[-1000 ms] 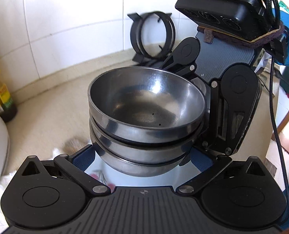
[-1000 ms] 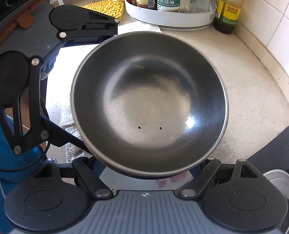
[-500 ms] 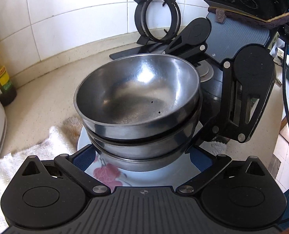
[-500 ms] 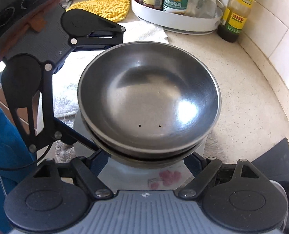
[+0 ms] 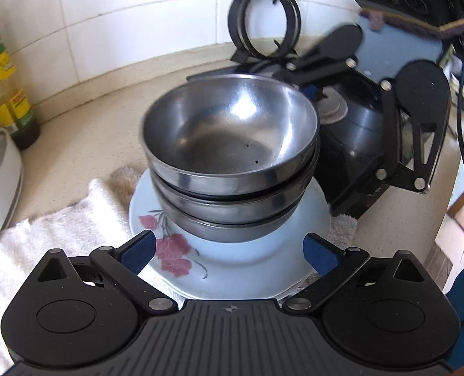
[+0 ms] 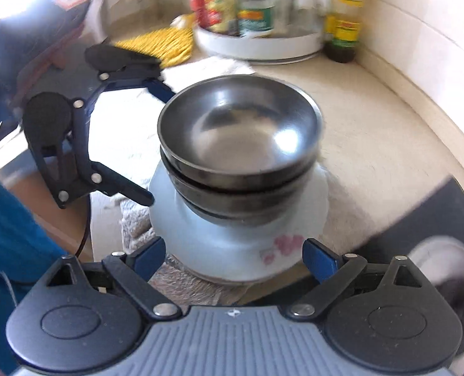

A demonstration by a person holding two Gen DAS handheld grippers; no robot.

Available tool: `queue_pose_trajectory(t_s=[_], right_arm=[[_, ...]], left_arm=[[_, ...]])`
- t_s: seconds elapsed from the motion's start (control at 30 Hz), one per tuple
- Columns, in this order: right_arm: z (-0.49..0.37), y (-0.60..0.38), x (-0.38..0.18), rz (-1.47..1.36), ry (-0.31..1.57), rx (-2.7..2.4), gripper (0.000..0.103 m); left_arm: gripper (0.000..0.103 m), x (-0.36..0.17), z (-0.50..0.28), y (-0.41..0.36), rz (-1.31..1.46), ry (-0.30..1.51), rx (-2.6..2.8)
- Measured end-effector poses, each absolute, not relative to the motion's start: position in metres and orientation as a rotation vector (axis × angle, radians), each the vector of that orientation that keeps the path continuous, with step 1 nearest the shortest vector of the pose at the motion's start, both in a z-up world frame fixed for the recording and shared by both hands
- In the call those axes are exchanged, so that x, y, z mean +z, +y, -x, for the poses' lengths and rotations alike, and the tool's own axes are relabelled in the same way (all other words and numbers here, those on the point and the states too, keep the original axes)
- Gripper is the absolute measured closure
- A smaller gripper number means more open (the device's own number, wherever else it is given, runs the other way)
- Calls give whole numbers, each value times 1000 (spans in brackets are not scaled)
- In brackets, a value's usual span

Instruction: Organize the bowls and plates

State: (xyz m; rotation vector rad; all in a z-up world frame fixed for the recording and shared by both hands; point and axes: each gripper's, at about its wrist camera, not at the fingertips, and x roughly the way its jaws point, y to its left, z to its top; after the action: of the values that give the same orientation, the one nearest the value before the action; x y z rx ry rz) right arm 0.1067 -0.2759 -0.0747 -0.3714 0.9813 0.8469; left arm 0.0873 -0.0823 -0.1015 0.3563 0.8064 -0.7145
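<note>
Sitting on a pale blue floral plate [image 5: 232,263], a stack of three steel bowls [image 5: 232,144] fills the middle of both views. From the left wrist camera, going left to right: a yellow-labelled bottle [image 5: 3,72] against the white tiles, a white towel [image 5: 53,228] under the plate's near side, the bowls, then black pan-support rings [image 5: 264,22] leaning on the wall behind them, and the right gripper [image 5: 369,138] at the far right. Only this view shows the rings and the plate's red flower print sharply.

The right wrist camera is blurred. It alone shows the yellow mat [image 6: 166,44] and a white tray [image 6: 263,44] of bottles whose labels cannot be read; the flower print is a pink smear. A dark object at lower right is cut off by the edge.

The left gripper [image 5: 228,252] has its blue-padded fingers spread wide at the plate's near rim, holding nothing; the bowls stand just beyond its tips. The right gripper likewise has its fingers parted and empty, near the plate's opposite side, with the stack just ahead of it.
</note>
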Motion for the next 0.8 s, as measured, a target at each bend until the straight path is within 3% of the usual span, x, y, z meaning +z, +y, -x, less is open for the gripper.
queue_pose_trajectory(t_s=[0.33,0.53,0.6,0.67,0.73,0.8], right_arm=[[-46,-285,-34,137,872,605,6],[22,-272,41,172,490,297,0],[53,-270,30,10,410,111,0],[59,-269,-5,-208,530,49,0],[50,-257,-38,-197,659,80,4],[52,-242,-54,-153,661,-10,4]], left_arm=[[1,-74,-66,-66,-221,721,-685],[0,-36,-41,-53,-115,615,-621],[0,-19,-31,-46,-82,560,-564],[0,-9,-21,-46,-104,518,-450],[0,-13,-14,-45,-82,527,-384],[0,-27,-13,-42,-6,587,-413]])
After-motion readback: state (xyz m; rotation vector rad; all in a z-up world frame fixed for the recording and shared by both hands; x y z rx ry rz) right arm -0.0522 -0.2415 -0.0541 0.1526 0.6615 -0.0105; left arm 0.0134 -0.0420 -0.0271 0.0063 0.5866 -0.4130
